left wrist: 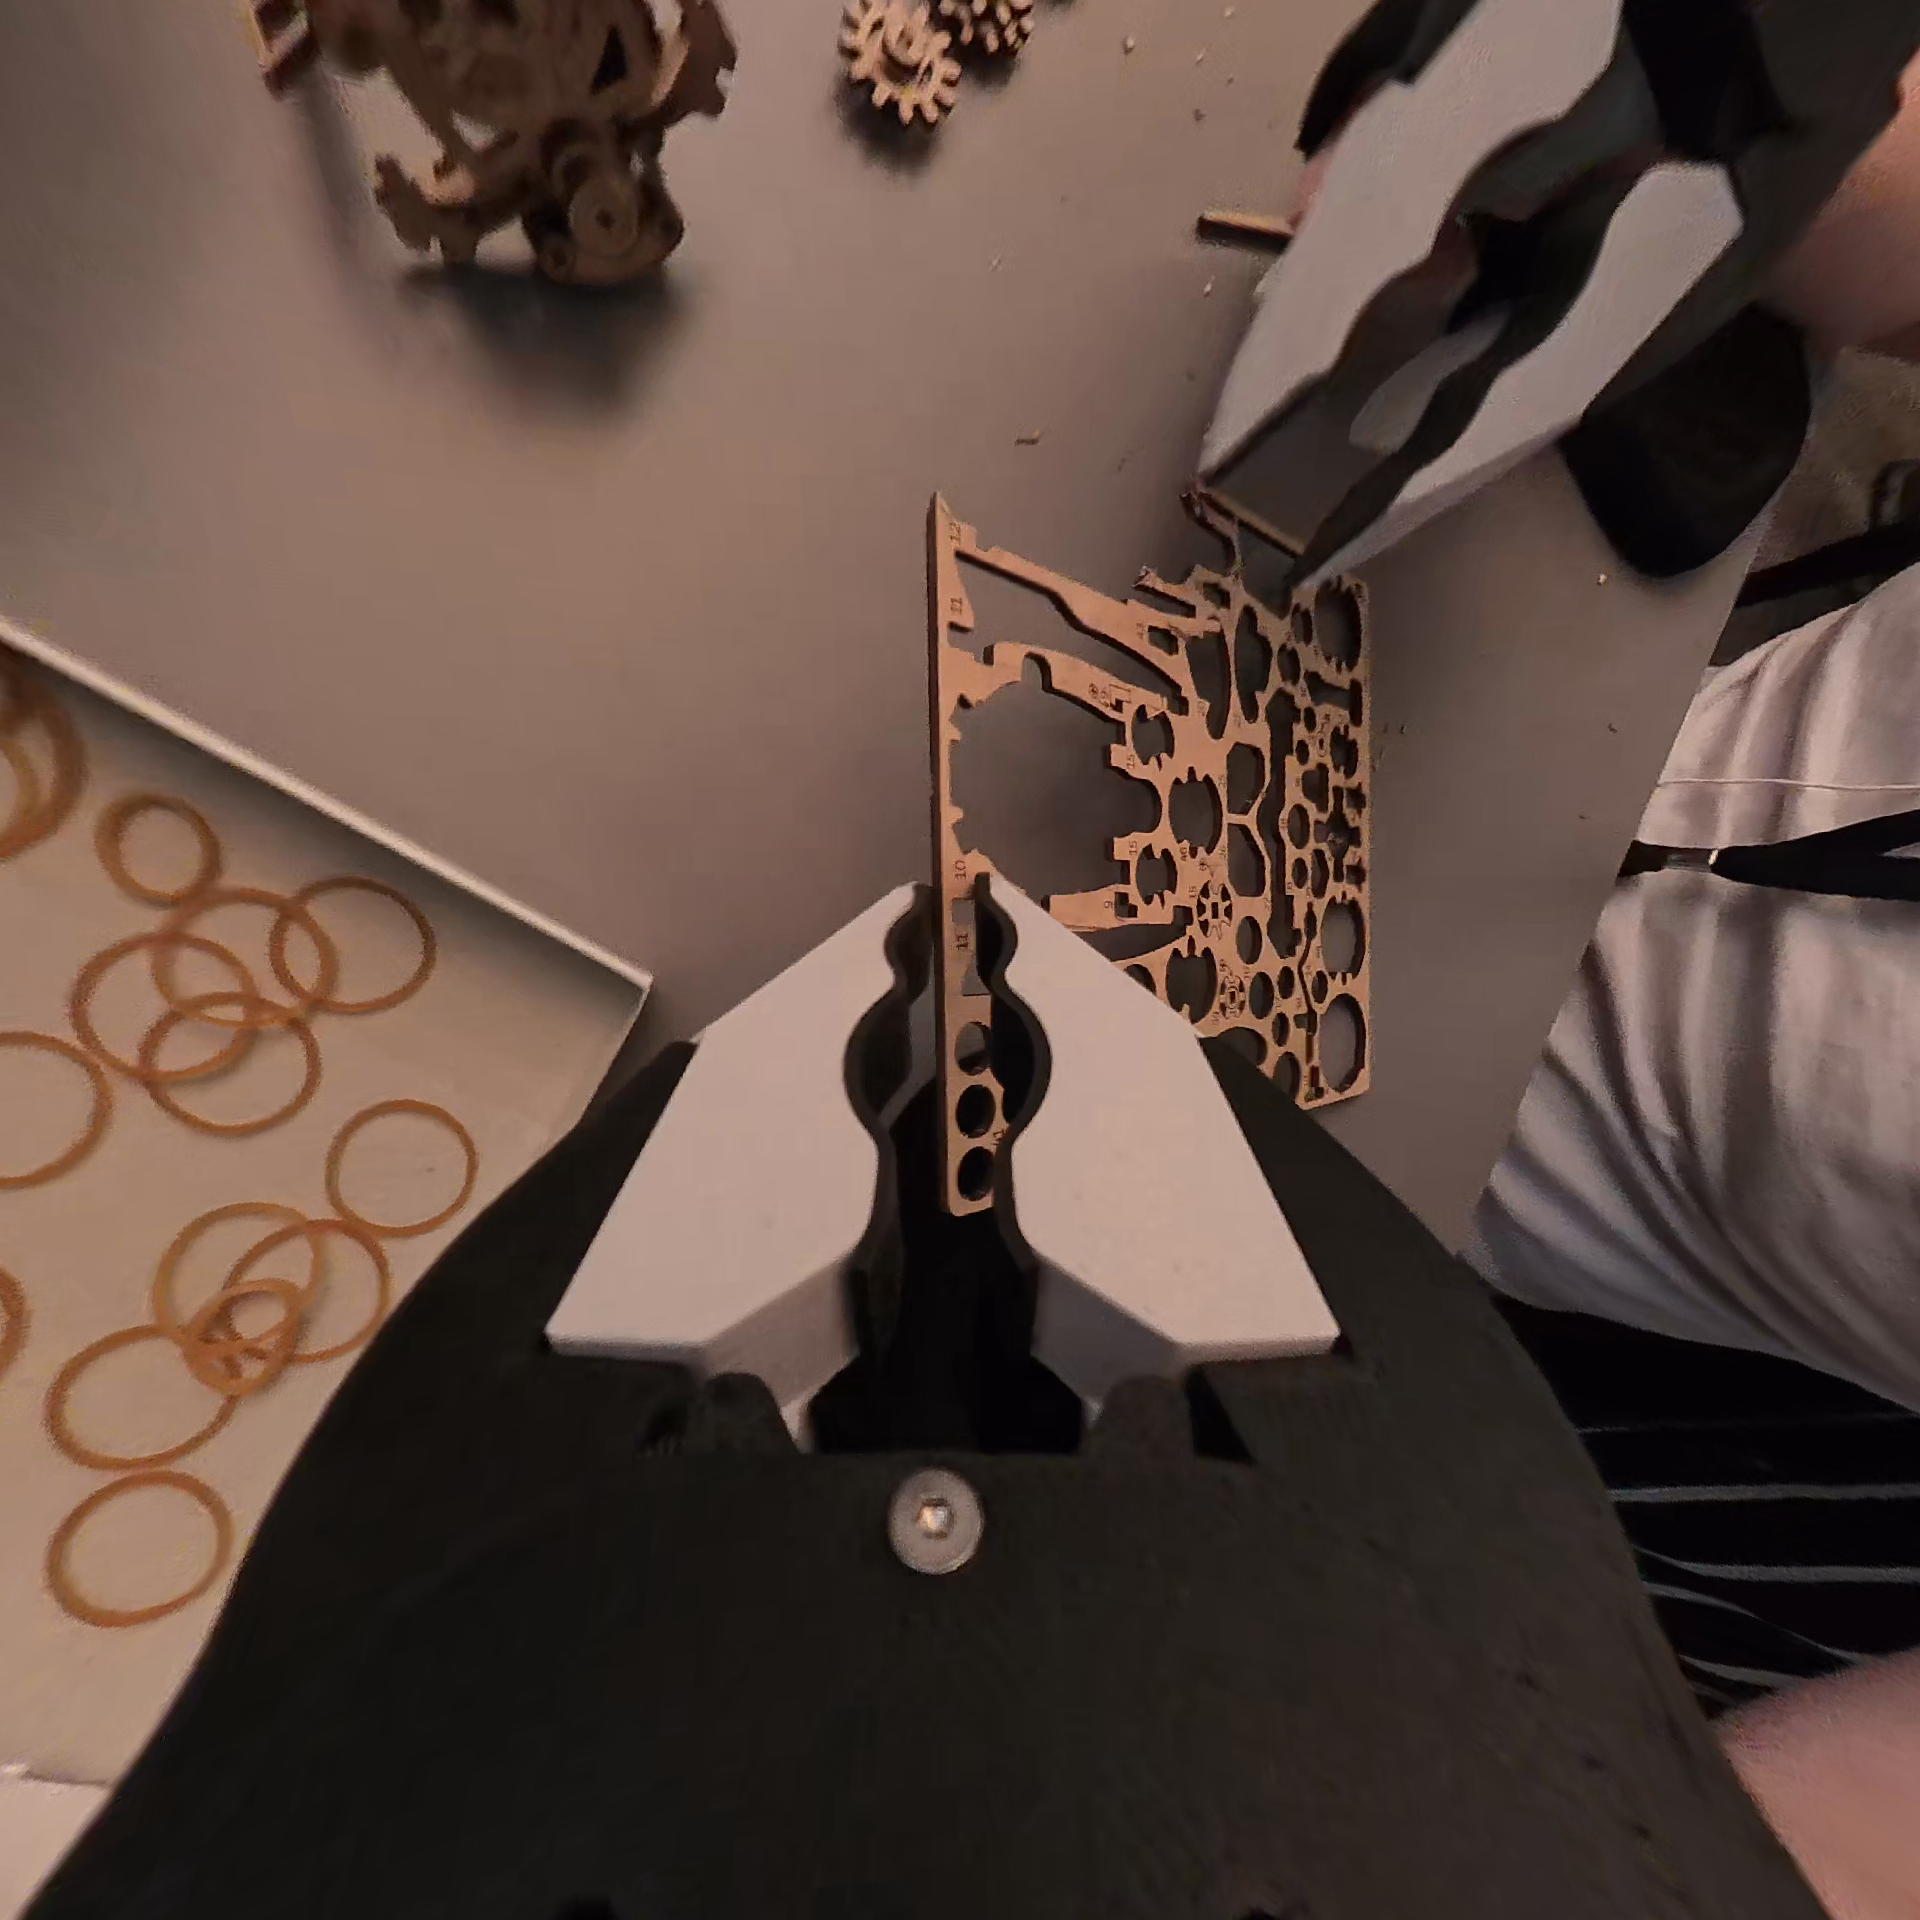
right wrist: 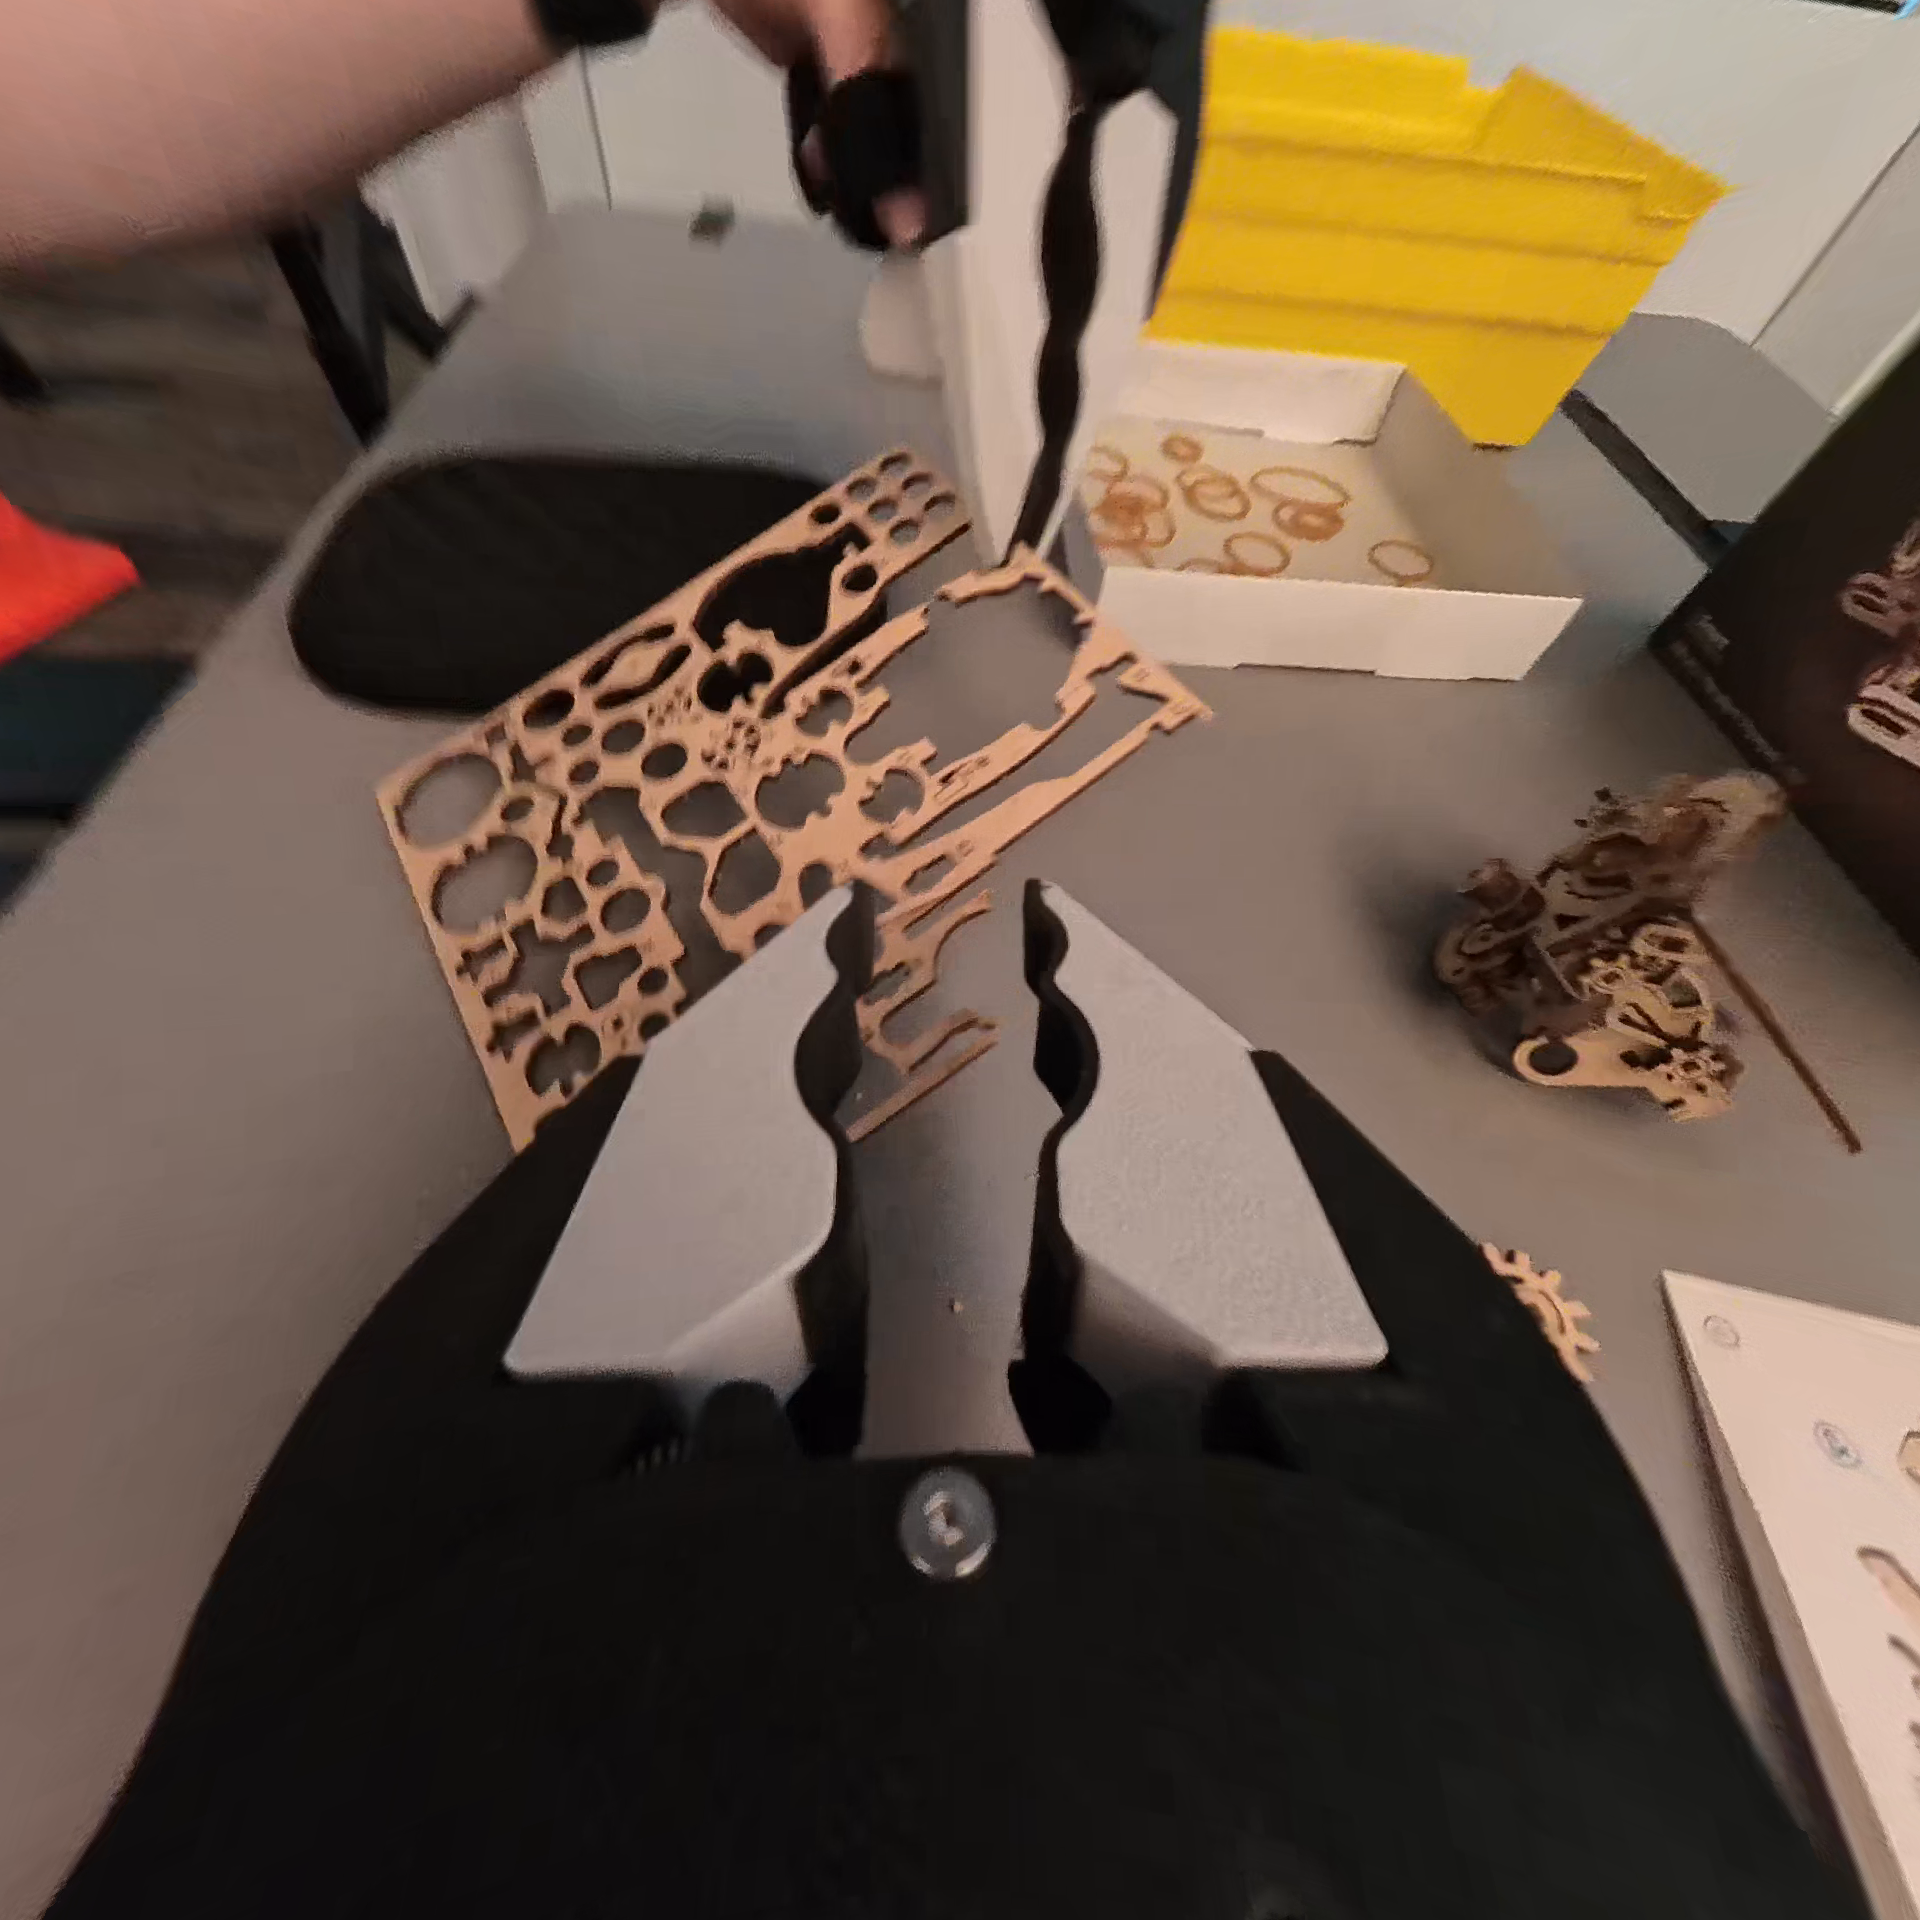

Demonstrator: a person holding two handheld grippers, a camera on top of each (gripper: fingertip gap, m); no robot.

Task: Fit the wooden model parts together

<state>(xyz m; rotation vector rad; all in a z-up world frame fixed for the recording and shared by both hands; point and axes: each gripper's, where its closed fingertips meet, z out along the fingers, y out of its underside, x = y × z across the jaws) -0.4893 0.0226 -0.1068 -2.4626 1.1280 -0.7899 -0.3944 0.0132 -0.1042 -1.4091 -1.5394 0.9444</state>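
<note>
A thin wooden parts sheet (left wrist: 1143, 810) full of cut-out holes is held by one edge in my left gripper (left wrist: 951, 904), which is shut on it. The sheet stands tilted over the grey table (left wrist: 623, 520). In the right wrist view the sheet (right wrist: 665, 831) spreads out below my right gripper (right wrist: 940, 894). That gripper is open and empty, with its fingers just over the sheet's near edge. In the left wrist view the right gripper (left wrist: 1247, 530) sits at the sheet's far corner. The left gripper (right wrist: 1029, 520) shows at the top of the right wrist view. A half-built wooden model (right wrist: 1590, 956) stands to the right.
The model (left wrist: 520, 135) and loose gears (left wrist: 904, 52) lie far off. A white box of rubber bands (left wrist: 208, 1039) is on the left, also seen in the right wrist view (right wrist: 1330, 623). A booklet (right wrist: 1818, 1507), a gear (right wrist: 1548, 1309) and a dark box (right wrist: 1818, 675) lie right. A person's torso (left wrist: 1714, 1039) is beside the table. The grippers' ends are close to 11 cm from one another.
</note>
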